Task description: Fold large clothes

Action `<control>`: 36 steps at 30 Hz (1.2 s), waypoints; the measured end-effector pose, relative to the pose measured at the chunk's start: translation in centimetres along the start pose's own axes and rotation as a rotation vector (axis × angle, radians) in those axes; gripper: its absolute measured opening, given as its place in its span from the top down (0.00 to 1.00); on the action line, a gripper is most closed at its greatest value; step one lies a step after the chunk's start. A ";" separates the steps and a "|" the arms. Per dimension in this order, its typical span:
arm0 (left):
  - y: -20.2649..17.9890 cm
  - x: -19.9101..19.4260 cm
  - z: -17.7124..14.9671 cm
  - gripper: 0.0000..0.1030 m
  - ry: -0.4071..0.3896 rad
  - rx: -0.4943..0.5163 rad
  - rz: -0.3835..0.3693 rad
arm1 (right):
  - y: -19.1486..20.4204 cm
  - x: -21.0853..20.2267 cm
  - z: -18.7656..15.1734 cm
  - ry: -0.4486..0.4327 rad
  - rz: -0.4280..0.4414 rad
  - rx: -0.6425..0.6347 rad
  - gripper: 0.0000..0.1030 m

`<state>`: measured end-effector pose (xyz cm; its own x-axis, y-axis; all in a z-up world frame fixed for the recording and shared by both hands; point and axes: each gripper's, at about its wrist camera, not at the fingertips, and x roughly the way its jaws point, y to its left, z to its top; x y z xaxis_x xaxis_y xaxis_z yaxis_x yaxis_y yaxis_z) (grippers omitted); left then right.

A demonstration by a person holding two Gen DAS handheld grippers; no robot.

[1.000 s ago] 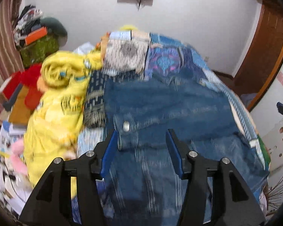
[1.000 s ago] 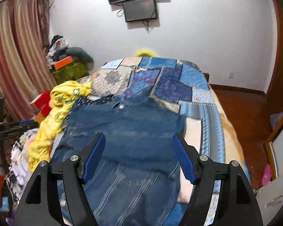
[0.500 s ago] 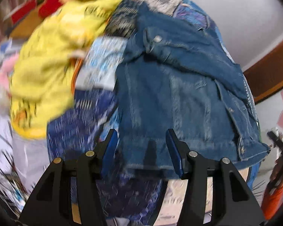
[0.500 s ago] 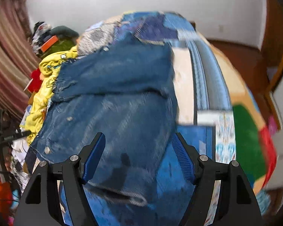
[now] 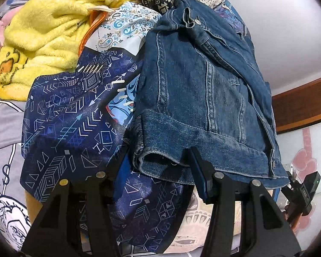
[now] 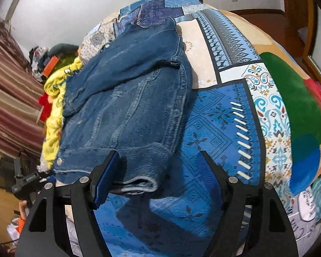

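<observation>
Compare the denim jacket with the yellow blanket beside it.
The jacket is dark blue, stiff stitched denim; the blanket is bright yellow and fluffy. The jacket lies fairly flat with a sleeve across it and its hem towards the cameras; the blanket sits in a crumpled heap. Both rest on the patchwork bedspread.

Left tool (image 5: pixel 160 169) straddles denim jacket (image 5: pixel 203 90) hem, jaws apart

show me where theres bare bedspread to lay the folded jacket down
Free: the blue patchwork bedspread right of the denim jacket, out to the green patch. Crowded: the jacket's other side, where a yellow fleece and a navy patterned cloth lie.
</observation>
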<state>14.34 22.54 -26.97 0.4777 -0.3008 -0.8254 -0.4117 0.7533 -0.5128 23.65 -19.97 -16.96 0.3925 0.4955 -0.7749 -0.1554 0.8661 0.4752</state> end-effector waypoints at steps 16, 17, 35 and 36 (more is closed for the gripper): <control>-1.2 -3.1 1.4 0.89 -0.118 0.044 -0.011 | 0.7 -0.4 1.0 -0.073 0.103 0.020 0.84; -1.7 -3.5 1.8 0.89 -0.136 0.056 -0.010 | 1.0 -0.5 1.3 -0.079 0.109 0.009 0.86; -11.7 -8.7 16.3 0.91 -0.382 0.176 -0.105 | 8.4 -0.6 14.7 -0.301 0.088 -0.221 0.89; -12.0 -8.6 17.5 0.91 -0.389 0.171 -0.113 | 8.5 -0.2 15.7 -0.307 0.085 -0.219 0.89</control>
<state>28.71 26.31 -9.61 0.7827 -0.1688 -0.5991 -0.2211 0.8243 -0.5212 36.47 -13.76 -6.22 0.6178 0.5518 -0.5602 -0.3759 0.8330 0.4060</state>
